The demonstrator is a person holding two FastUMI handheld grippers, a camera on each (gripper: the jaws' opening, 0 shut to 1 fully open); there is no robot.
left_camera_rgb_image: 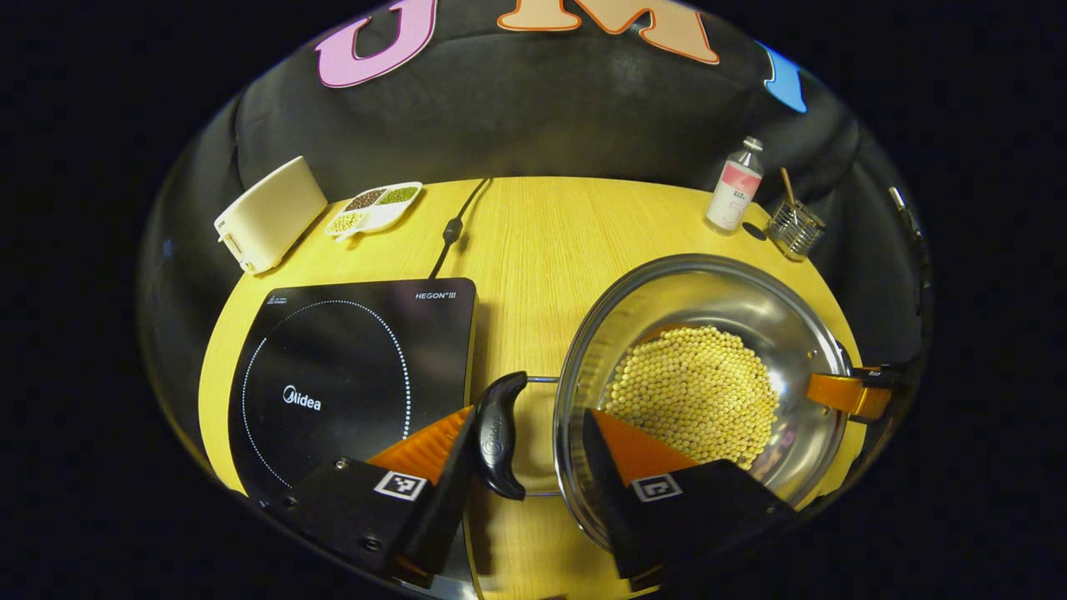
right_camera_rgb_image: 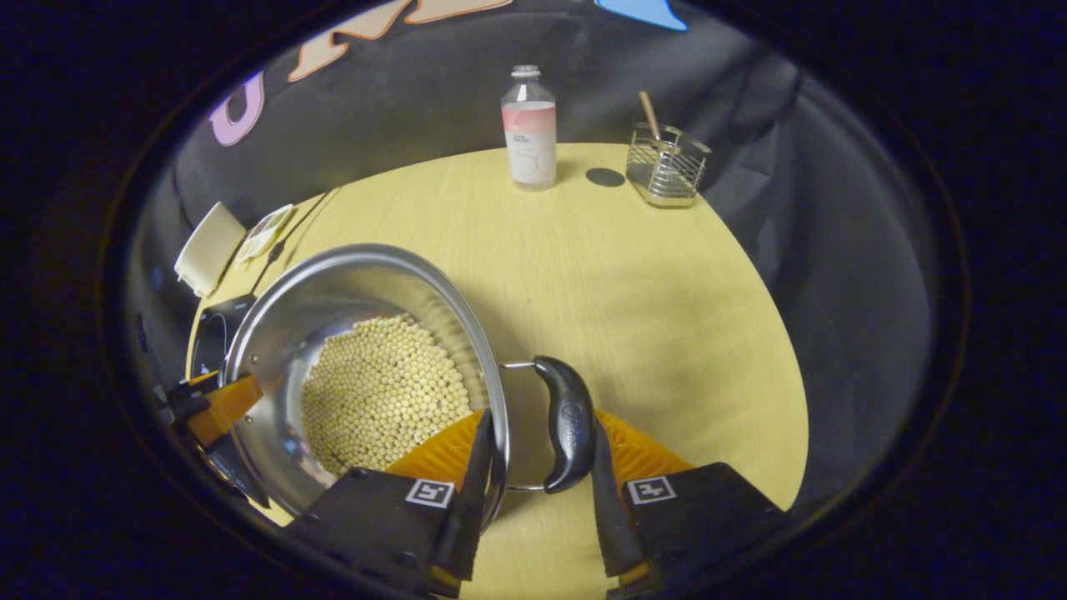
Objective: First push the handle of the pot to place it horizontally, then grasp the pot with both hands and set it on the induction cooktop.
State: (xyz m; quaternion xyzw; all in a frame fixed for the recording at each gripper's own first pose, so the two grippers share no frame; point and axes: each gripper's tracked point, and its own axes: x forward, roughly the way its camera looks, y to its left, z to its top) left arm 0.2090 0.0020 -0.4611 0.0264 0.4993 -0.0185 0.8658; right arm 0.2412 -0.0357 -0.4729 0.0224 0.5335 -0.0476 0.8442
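A staged kitchen corner inside a booth: a wooden table (left_camera_rgb_image: 542, 242) carries an induction cooktop (left_camera_rgb_image: 350, 375), a toaster (left_camera_rgb_image: 268, 214), a bottle (right_camera_rgb_image: 529, 129) and a utensil rack (right_camera_rgb_image: 667, 167) against black cloth.

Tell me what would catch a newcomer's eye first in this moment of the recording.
The steel pot half full of pale yellow beans draws the eye, sitting on the yellow table just beside the black induction cooktop. Each gripper straddles one of the pot's dark side handles: the left gripper at the handle nearest the cooktop, the right gripper at the opposite handle, with one finger of each inside the pot.
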